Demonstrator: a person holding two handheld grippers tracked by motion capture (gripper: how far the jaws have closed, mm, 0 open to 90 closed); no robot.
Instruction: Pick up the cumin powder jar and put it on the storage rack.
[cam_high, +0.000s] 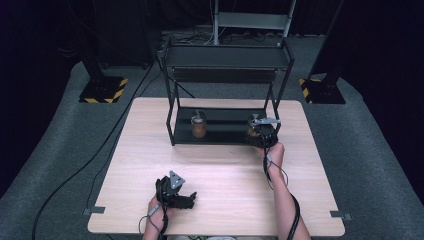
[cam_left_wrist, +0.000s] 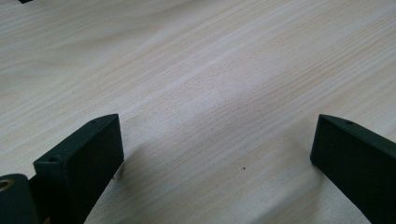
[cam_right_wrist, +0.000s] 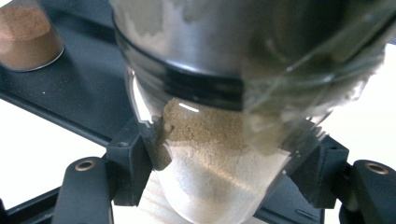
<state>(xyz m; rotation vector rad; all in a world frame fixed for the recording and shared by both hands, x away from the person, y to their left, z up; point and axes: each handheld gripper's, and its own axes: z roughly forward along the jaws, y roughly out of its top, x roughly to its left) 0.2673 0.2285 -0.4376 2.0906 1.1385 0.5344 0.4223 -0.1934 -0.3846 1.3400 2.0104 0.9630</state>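
At the rack's bottom shelf (cam_high: 225, 135), right end, my right gripper (cam_high: 262, 134) has its fingers (cam_right_wrist: 133, 163) clenched on a clear glass spice jar w/ metal cap (cam_right_wrist: 219, 154), tan powder inside. 2nd brown-powder jar (cam_high: 199, 126) stands at shelf's left, untouched. Left gripper (cam_high: 175, 192) idle over the pale wood desk (cam_high: 225, 185), fingers released. I judge it early: 1 jar gripped, not yet off the shelf.

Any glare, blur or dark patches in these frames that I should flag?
High view: the surroundings are dark, a bright patch lies on the table. Left gripper view: sharp wood grain, soft shadow between the open jaws. Right gripper view: the jar held is blurred near its metal cap, with a small glint on the glass.
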